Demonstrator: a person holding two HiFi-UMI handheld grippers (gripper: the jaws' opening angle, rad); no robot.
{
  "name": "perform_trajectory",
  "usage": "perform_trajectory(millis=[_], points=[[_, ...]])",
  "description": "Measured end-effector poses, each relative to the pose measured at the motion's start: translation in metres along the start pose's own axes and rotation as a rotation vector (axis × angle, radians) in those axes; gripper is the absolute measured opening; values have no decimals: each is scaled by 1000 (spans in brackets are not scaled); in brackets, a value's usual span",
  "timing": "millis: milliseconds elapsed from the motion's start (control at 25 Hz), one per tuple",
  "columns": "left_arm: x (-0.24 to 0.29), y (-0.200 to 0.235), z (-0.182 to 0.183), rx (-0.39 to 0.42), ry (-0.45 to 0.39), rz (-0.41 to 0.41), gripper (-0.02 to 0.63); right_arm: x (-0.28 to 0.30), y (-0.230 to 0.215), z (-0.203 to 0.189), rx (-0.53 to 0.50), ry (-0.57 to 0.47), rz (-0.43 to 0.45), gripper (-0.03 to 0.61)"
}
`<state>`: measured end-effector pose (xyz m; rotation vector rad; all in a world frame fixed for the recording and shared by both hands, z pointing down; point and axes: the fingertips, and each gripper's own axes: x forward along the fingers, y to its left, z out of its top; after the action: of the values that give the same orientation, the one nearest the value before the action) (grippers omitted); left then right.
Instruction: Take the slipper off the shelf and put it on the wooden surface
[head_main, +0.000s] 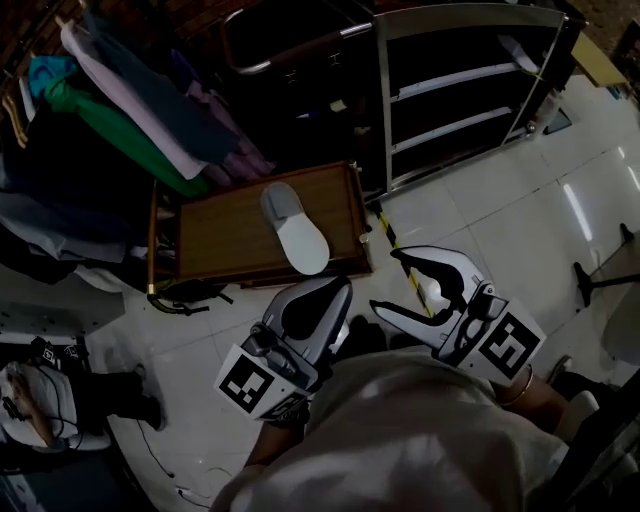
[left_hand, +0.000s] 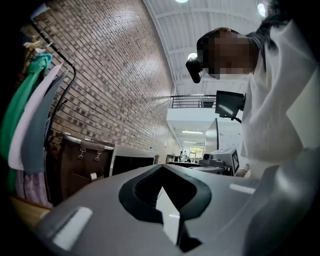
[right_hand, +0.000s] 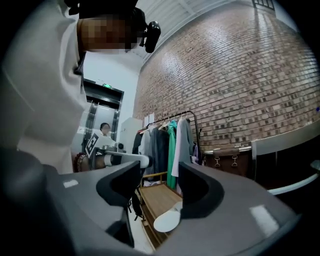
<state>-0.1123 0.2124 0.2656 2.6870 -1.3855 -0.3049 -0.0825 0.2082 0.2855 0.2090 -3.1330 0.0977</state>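
Clothes (head_main: 120, 100) hang packed together — green, pink, dark blue — near a brick wall (right_hand: 235, 75); pale floor tiles (head_main: 500, 210) carry a strip of yellow-and-black tape (head_main: 388, 236).

1. Wooden surface (head_main: 225, 240): stands on the floor (head_main: 500, 210), at 10 o'clock of the head view's centre.
2. Slipper (head_main: 293, 228): lies on the wooden surface, toward its 3 o'clock edge.
3. Garments (head_main: 120, 110): hang behind the wooden surface, at its 11 o'clock.
4. Shelf (head_main: 470, 90): stands at 2 o'clock of the wooden surface, apart from it.
5. Left gripper (head_main: 338, 290): before the wooden surface, at 5 o'clock of the slipper.
6. Right gripper (head_main: 388, 278): just beside the left gripper, at its 3 o'clock.
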Motion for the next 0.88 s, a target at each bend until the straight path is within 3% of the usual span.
perform_trajectory(millis=[160,280,680,800,880], points=[[20,-53,-12,-3,20,-4,-17,-40,5,3,63,-20,9,222],[26,-78,-26,43,82,-2,-17,-67,3,-1,78,-8,11,222],[12,-91,-28,44,107,32,-17,-85,13,-4,58,-14,15,222],[12,-94,-12,52,102,-23,-17,-77,21,16,61,-80,-10,213],[13,-98,-4,76,90,-54,-17,-75,27,18,68,-68,-10,207]])
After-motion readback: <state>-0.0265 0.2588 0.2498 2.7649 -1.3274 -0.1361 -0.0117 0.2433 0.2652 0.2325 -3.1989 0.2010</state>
